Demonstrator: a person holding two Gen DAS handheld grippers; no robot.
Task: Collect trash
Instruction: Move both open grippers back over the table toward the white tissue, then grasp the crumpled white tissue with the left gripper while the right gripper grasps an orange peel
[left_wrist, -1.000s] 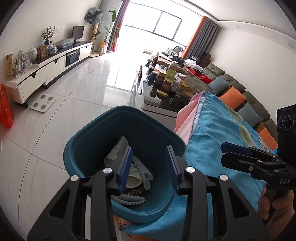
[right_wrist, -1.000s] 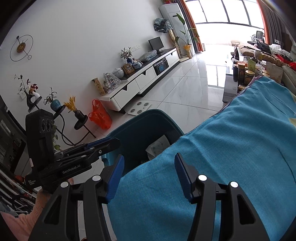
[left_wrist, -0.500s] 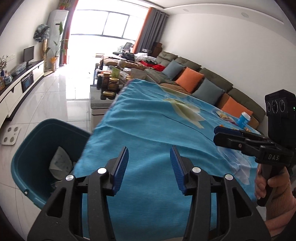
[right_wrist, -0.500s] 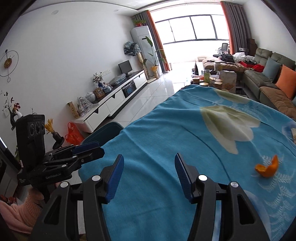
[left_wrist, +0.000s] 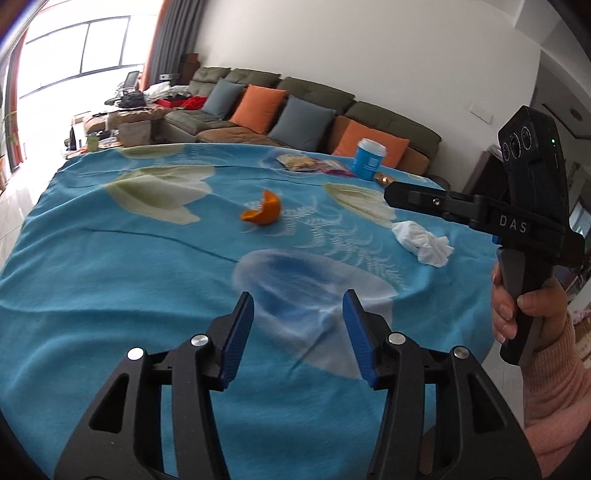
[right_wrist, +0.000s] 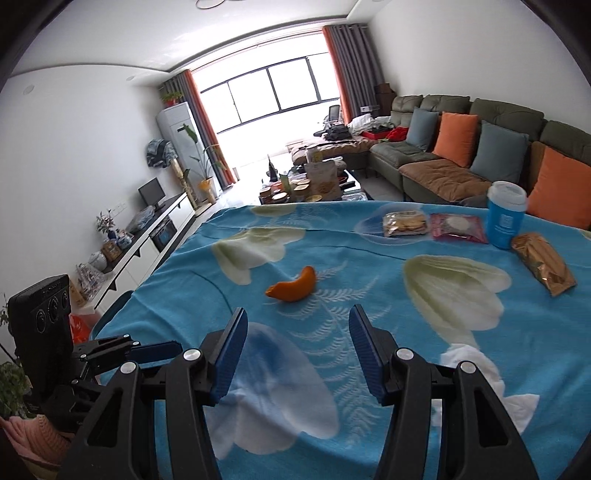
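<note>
The right gripper hovers over the blue flowered tablecloth with its jaws apart and nothing between them. An orange peel lies at 12 o'clock from it. At 2 o'clock stand a blue cup and a golden snack packet, just beside each other.

On my blue cloth I count one orange peel at twelve o'clock, one crumpled tissue at two, one blue cup, and three snack packets: biscuits, a pink one, a gold one. I hold two claws: left, right.
</note>
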